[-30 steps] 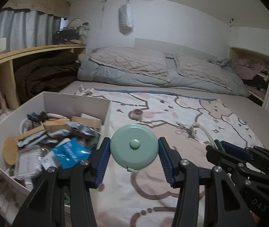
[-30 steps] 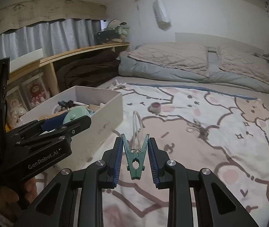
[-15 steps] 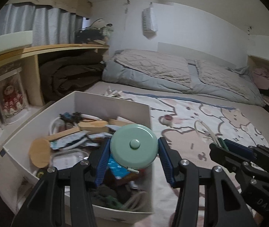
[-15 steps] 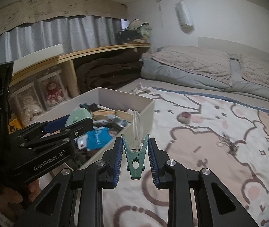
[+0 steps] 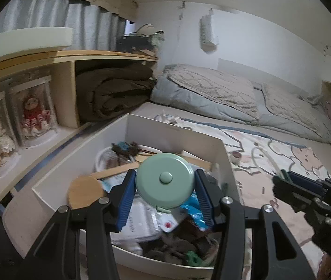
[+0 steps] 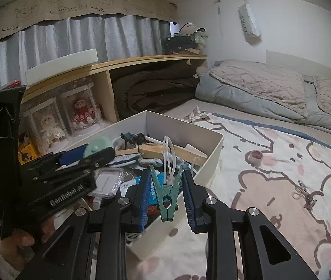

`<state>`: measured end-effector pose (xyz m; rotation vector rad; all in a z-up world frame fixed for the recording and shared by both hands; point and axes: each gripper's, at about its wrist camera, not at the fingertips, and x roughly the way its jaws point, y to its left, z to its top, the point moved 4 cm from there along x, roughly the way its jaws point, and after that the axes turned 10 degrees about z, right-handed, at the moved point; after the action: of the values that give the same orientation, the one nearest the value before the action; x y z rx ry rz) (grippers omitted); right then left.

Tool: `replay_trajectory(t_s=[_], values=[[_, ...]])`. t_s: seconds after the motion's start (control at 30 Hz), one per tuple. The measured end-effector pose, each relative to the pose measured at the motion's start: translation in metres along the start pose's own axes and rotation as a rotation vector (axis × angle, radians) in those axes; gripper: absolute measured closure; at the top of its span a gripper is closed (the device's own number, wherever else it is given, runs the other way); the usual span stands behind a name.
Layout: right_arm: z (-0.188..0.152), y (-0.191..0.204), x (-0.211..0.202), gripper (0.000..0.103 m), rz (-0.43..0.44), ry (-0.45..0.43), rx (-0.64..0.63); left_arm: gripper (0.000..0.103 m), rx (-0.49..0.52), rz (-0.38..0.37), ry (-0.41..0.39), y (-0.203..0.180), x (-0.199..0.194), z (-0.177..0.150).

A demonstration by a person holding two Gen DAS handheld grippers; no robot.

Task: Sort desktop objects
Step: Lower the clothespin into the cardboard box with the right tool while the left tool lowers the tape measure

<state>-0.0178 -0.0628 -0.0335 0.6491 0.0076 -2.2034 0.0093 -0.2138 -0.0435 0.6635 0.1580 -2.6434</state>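
Note:
My left gripper (image 5: 164, 194) is shut on a round mint-green tape measure (image 5: 164, 184) and holds it above the open white box (image 5: 177, 131), which is full of mixed items. My right gripper (image 6: 166, 194) is shut on a green clothespin (image 6: 166, 192) with a loop of clear tubing (image 6: 169, 154) hanging from its jaws. It hovers over the box's near right corner (image 6: 213, 161). The left gripper with the tape measure (image 6: 96, 147) also shows in the right wrist view, over the box's left side. The right gripper shows at the right edge of the left wrist view (image 5: 289, 179).
The box sits on a patterned blanket (image 6: 282, 179) on a bed. A small tape roll (image 6: 255, 156) and a metal clip (image 6: 306, 197) lie on the blanket. A wooden shelf (image 5: 67, 54) with dolls and a brown blanket stands to the left. Pillows lie at the back.
Both grippers have moved left from over the blanket to over the box, still holding the tape measure and the clothespin.

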Motion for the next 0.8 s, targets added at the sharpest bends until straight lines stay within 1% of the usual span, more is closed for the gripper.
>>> replay_trajectory(t_s=[0.13,0.23,0.33,0.5,0.6,0.73,0.8], values=[[0.006,-0.001,0.005,0.076,0.02,0.004,0.009,0.053,-0.035,0.0,0.006,0.019,0.004,0.01],[0.012,-0.006,0.01,0.076,0.036,0.011,0.023,0.053,-0.045,0.014,0.002,0.031,0.01,0.02],[0.017,-0.01,0.016,0.076,0.084,0.029,0.059,0.053,-0.044,0.019,0.019,0.039,0.019,0.026],[0.016,-0.004,0.033,0.076,0.139,0.086,0.082,0.053,-0.031,0.046,0.092,0.047,0.045,0.027],[0.009,0.007,0.047,0.076,0.173,0.145,0.074,0.053,-0.031,0.04,0.136,0.05,0.057,0.024],[-0.005,0.022,0.064,0.075,0.218,0.225,0.071,0.053,-0.008,0.045,0.163,0.047,0.064,0.017],[-0.009,0.025,0.068,0.075,0.221,0.245,0.073,0.053,0.006,0.047,0.174,0.045,0.067,0.014]])
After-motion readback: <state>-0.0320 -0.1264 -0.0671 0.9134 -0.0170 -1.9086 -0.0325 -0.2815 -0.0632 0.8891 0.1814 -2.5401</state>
